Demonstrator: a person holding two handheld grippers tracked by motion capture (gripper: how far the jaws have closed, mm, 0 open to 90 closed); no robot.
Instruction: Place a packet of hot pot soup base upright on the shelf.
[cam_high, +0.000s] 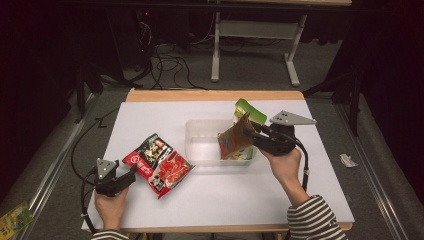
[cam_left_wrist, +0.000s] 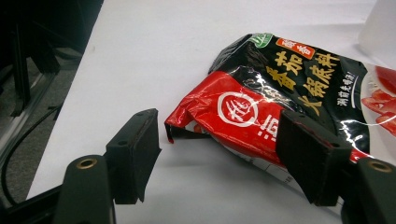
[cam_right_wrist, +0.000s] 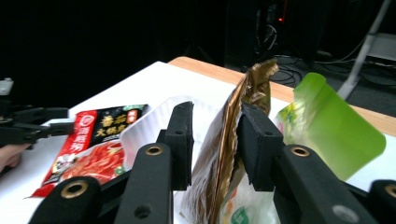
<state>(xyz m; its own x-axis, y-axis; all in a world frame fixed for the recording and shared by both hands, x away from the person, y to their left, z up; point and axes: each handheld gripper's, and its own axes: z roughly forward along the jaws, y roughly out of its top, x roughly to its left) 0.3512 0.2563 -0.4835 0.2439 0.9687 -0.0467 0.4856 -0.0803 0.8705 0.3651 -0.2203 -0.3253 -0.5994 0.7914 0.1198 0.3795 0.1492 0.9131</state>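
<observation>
A red and black sauce packet (cam_high: 157, 162) lies flat on the white table (cam_high: 225, 195), left of a clear plastic bin (cam_high: 200, 150). My left gripper (cam_high: 131, 174) is open at the packet's near left corner. In the left gripper view its jaws (cam_left_wrist: 219, 140) straddle that corner of the packet (cam_left_wrist: 280, 93), and the right jaw overlaps the packet's edge. My right gripper (cam_high: 251, 131) is shut on a brown and orange packet (cam_high: 234, 142) that stands upright in the bin's right end. In the right gripper view this packet (cam_right_wrist: 224, 154) rises between the jaws (cam_right_wrist: 217, 135).
A green pouch (cam_high: 250, 111) leans just behind the bin's far right corner, close to my right gripper (cam_right_wrist: 327, 126). The bin's left half holds nothing. A wooden strip (cam_high: 215, 95) edges the table's far side, with cables and a table frame on the floor beyond.
</observation>
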